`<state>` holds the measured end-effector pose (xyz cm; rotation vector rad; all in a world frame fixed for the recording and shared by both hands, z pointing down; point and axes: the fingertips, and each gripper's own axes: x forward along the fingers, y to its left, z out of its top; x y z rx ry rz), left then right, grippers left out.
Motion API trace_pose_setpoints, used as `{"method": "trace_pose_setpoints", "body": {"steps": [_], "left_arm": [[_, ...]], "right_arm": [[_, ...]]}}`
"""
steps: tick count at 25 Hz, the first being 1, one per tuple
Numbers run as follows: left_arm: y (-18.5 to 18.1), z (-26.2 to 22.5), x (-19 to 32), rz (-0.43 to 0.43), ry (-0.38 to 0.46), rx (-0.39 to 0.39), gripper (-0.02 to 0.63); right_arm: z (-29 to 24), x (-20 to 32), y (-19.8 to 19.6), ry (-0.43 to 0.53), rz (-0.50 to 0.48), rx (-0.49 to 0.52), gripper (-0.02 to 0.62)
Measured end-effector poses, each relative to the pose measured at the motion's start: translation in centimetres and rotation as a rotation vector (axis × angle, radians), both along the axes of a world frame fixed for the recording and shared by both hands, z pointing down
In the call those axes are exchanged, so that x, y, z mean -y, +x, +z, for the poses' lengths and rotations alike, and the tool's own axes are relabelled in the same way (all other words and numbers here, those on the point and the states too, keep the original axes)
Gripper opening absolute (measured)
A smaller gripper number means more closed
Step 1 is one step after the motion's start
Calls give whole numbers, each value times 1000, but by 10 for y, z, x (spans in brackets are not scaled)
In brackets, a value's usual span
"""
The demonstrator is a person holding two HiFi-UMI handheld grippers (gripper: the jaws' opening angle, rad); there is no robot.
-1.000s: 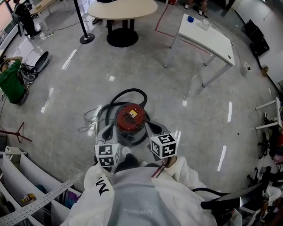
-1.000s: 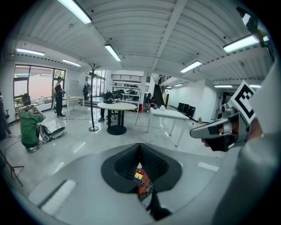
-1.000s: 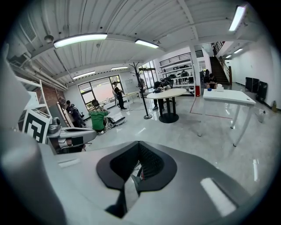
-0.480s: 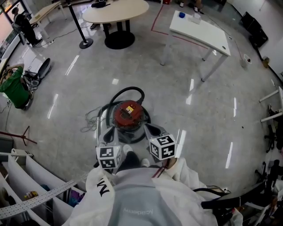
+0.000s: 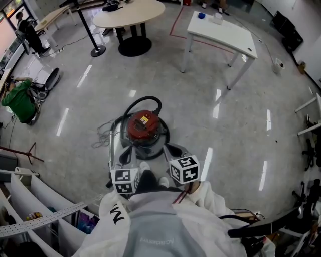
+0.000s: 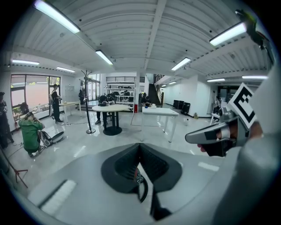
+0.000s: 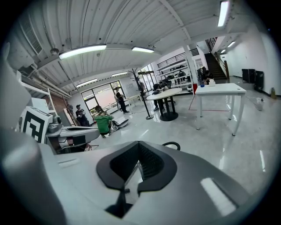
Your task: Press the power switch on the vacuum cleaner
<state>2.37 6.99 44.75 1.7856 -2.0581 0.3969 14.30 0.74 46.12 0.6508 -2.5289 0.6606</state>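
Note:
The vacuum cleaner (image 5: pixel 144 126) stands on the floor in front of me, a round canister with a red top, a yellow label and a black hose (image 5: pixel 144 102) looped behind it. In the head view my left gripper (image 5: pixel 123 152) hangs at its near left and my right gripper (image 5: pixel 174 149) at its near right, both a little short of the canister. Each one's jaws are shut with nothing between them. The left gripper view shows its pads (image 6: pixel 145 163) closed, with the right gripper (image 6: pixel 218 133) off to the side. The hose (image 7: pixel 171 144) peeks over the right gripper's body.
Loose cords (image 5: pixel 102 136) lie left of the vacuum. Farther off stand a round table (image 5: pixel 129 12), a white desk (image 5: pixel 221 33) and a post on a round base (image 5: pixel 97 49). A person in green (image 5: pixel 19 100) crouches far left. White racks (image 5: pixel 30 201) crowd the near left.
The head view has shifted, so the vacuum sits a little higher and smaller in the frame. Both grippers keep the same shut posture close to my body.

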Motion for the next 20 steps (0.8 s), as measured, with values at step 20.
{"method": "trace_pose_setpoints", "body": {"steps": [20], "left_arm": [[-4,-9,-3,32,13,24,0]], "right_arm": [[-14,-9,-4,40,19,26,-2]]}}
